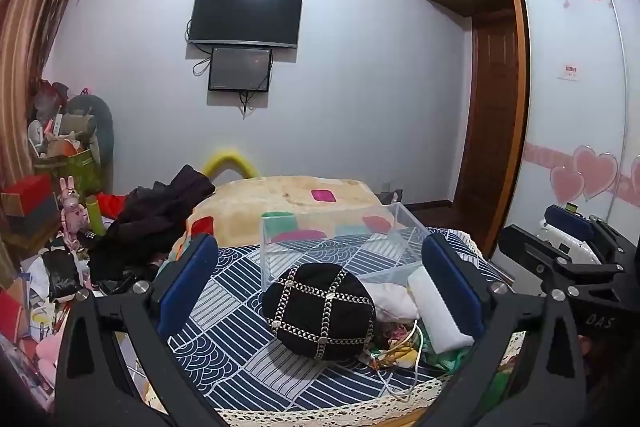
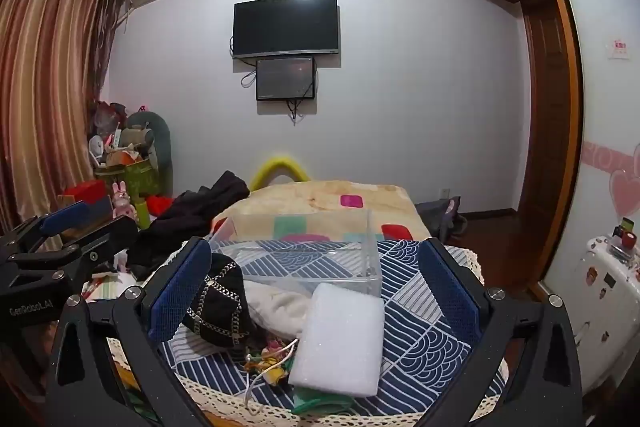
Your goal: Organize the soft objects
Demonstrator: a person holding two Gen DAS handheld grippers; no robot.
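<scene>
Left gripper (image 1: 320,283): I am holding it with its blue pads spread wide, released and gripping nothing; the black cushion is showing in the gap between them at lower centre of the left view.
Right gripper (image 2: 316,287): I am keeping this one spread wide too, nothing between its pads; the foam block is lying in the gap at lower centre of the right view.
Black cushion (image 1: 320,311): it is sitting on the patterned cloth, round, crossed with silver chain trim, just in front of the clear box.
Foam block (image 2: 340,339): white and rectangular, it is lying flat on the cloth at lower centre of the right view, its far edge touching the cream fabric.
Cream fabric (image 2: 276,307): a crumpled soft piece is lying between the cushion and the foam, in front of the box.
Small pile (image 2: 272,355): coloured bits and a pale cord are lying tangled at the near edge of the cloth, too small for me to name.
Clear box (image 1: 340,247): it is standing upright at mid-frame, open on top, and I am seeing only the cloth pattern through its walls.
Patterned cloth (image 1: 224,311): blue and white, it is covering the near surface.
Blanket (image 1: 280,199): a cream one with coloured squares is lying beyond the box.
Dark clothes (image 1: 156,215): they are heaped at centre left.
Television (image 1: 245,15): it is hanging on the far wall, upper centre.
</scene>
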